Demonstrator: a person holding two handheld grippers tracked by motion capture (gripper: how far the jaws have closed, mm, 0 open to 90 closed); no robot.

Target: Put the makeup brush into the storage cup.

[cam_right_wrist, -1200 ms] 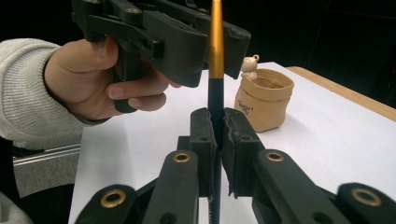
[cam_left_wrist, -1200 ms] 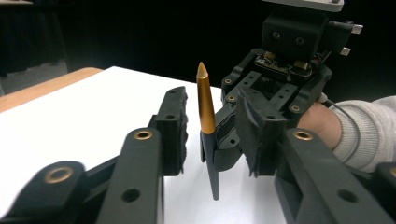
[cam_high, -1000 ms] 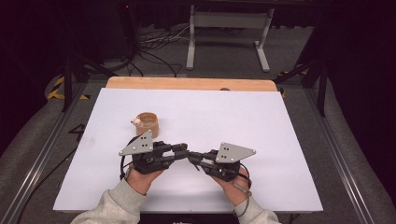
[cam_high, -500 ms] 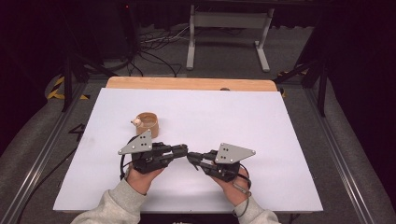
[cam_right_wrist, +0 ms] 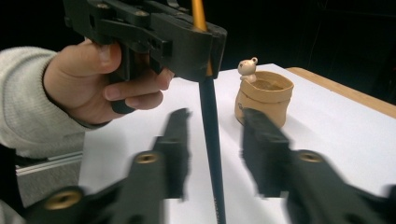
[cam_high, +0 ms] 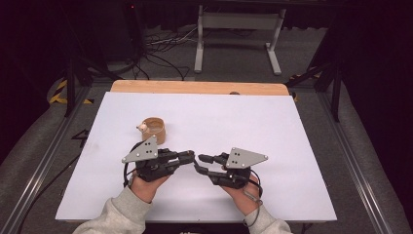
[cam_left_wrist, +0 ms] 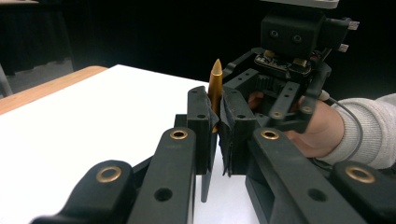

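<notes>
A white-topped counter [cam_high: 292, 146] with a wooden far edge stands in a dark room; cables [cam_high: 160, 48] and a grey metal stand [cam_high: 236, 22] occupy the grey floor [cam_high: 243, 68] beyond.

– How many things do you have on the white table [cam_high: 302, 146]?

– One small tan pot [cam_high: 154, 128], with one little bear figure [cam_right_wrist: 247, 66] perched on its rim.

– And pens?

– You have one pen [cam_right_wrist: 211, 121], dark-barrelled with a gold end.

– Grippers?

– Two: the left gripper [cam_high: 191, 157] and the right gripper [cam_high: 199, 164], one in each of your hands.

– Anything else to count?

– One metal stand [cam_high: 237, 36] on the floor beyond the table.
</notes>
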